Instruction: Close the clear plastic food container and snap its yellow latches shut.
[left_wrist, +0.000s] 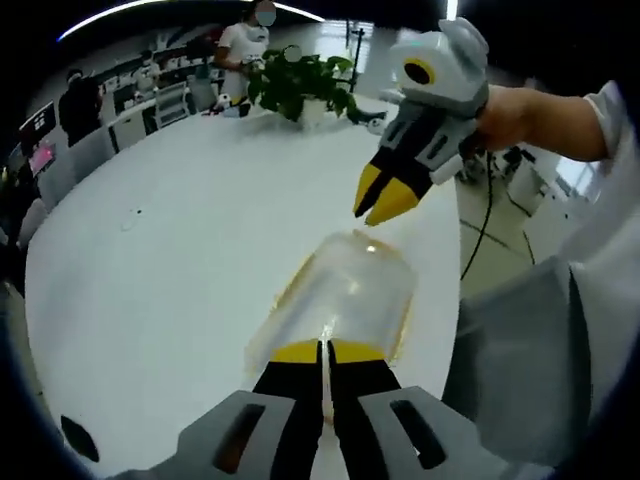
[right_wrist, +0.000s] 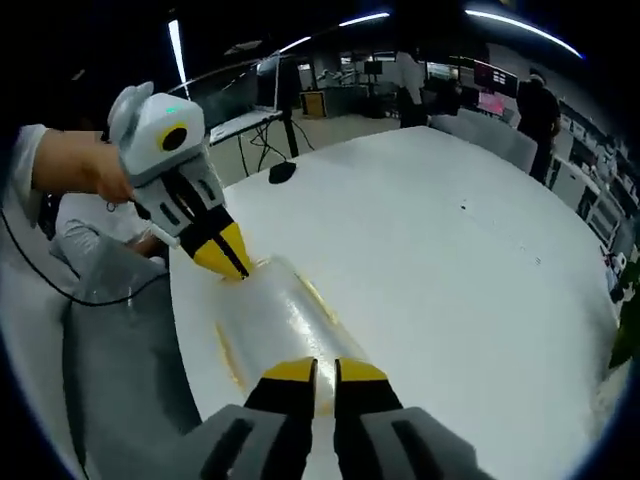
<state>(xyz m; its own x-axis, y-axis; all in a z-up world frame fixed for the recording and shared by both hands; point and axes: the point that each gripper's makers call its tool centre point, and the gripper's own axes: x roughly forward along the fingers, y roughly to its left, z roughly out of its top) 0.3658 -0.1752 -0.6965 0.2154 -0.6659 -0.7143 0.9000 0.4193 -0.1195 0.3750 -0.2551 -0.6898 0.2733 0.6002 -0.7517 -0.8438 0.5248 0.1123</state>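
The clear plastic container (left_wrist: 340, 300) lies lid-down-looking on the white table (left_wrist: 170, 260), faint yellow trim along its long sides. My left gripper (left_wrist: 325, 352) is shut, its yellow tips pressed against the container's near end. At the far end my right gripper (left_wrist: 383, 203) points down, jaws together, touching the container's top edge. In the right gripper view the container (right_wrist: 290, 315) runs away from my right gripper (right_wrist: 325, 373), whose tips sit nearly together on its near end, and the left gripper (right_wrist: 228, 256) touches the far end.
A potted plant (left_wrist: 295, 85) stands at the table's far side. A black cable (left_wrist: 487, 215) hangs off the table edge. A dark mouse-like object (right_wrist: 283, 172) lies on the table. People stand by desks (left_wrist: 245, 45) beyond; a grey sleeve (right_wrist: 120, 330) is close by.
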